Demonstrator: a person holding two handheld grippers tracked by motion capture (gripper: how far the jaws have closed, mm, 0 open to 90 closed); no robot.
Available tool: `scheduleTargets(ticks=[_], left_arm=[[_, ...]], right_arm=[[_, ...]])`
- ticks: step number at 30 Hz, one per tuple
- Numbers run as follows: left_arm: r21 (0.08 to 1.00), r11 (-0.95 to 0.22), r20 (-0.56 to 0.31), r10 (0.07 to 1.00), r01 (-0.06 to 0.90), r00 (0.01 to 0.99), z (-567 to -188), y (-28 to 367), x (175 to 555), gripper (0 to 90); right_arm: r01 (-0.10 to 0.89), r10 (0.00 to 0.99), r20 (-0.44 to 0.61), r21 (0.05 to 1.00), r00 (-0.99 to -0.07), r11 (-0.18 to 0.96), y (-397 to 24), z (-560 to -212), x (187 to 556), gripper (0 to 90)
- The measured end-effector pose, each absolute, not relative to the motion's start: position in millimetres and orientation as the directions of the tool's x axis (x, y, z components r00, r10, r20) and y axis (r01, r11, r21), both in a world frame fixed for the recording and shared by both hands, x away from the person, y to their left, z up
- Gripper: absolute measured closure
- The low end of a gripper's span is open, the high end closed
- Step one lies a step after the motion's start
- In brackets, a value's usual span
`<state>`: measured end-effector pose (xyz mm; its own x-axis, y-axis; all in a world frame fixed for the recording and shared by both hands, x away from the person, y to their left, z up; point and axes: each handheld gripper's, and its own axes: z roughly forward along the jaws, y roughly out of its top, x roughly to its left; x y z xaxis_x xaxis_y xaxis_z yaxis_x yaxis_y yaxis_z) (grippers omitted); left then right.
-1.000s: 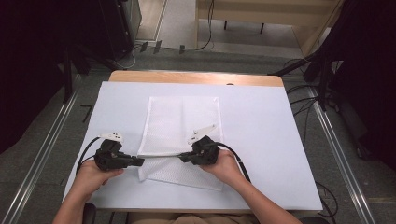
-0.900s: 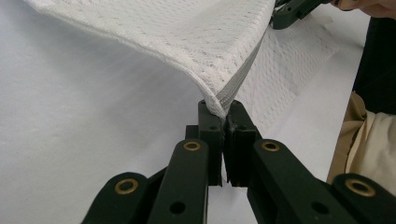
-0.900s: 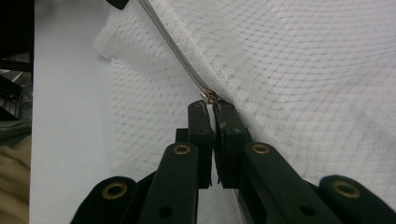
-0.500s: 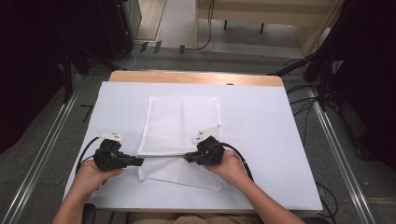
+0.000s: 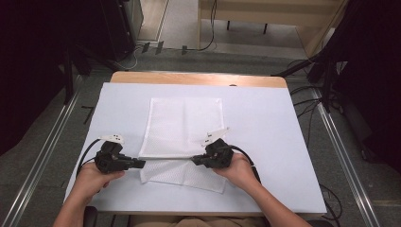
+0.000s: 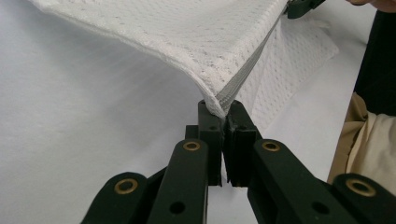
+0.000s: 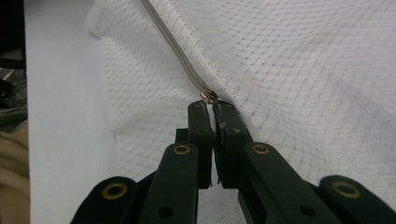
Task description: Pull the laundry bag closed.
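Pinching mesh bag (image 5: 182,127) | left tongs (image 6: 223,109): corner | right tongs (image 7: 211,106): zipper pull (image 7: 208,96)

High view: fixed cam above the person's side of the table (image 5: 283,123), facing fwd and down, far enough to take in the whole mesh bag (image 5: 184,127). Left and right gripper views look along their own jaws, very close to the bag's zipper (image 6: 247,70). All three share the bag's near edge.
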<state>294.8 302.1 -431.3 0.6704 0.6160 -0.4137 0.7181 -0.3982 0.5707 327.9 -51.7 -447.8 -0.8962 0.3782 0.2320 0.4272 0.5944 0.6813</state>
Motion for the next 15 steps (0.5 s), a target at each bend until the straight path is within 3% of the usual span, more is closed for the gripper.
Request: scheduleTargets(ticks=[15], left_arm=[[0.573, -0.397, -0.414, 0.615, 0.717, 0.671, -430.9, 302.8, 294.5, 87.7]], right_arm=[[0.44, 0.398, 0.228, 0.671, -0.889, 0.597, -66.8, -447.5, 326.1, 87.9]])
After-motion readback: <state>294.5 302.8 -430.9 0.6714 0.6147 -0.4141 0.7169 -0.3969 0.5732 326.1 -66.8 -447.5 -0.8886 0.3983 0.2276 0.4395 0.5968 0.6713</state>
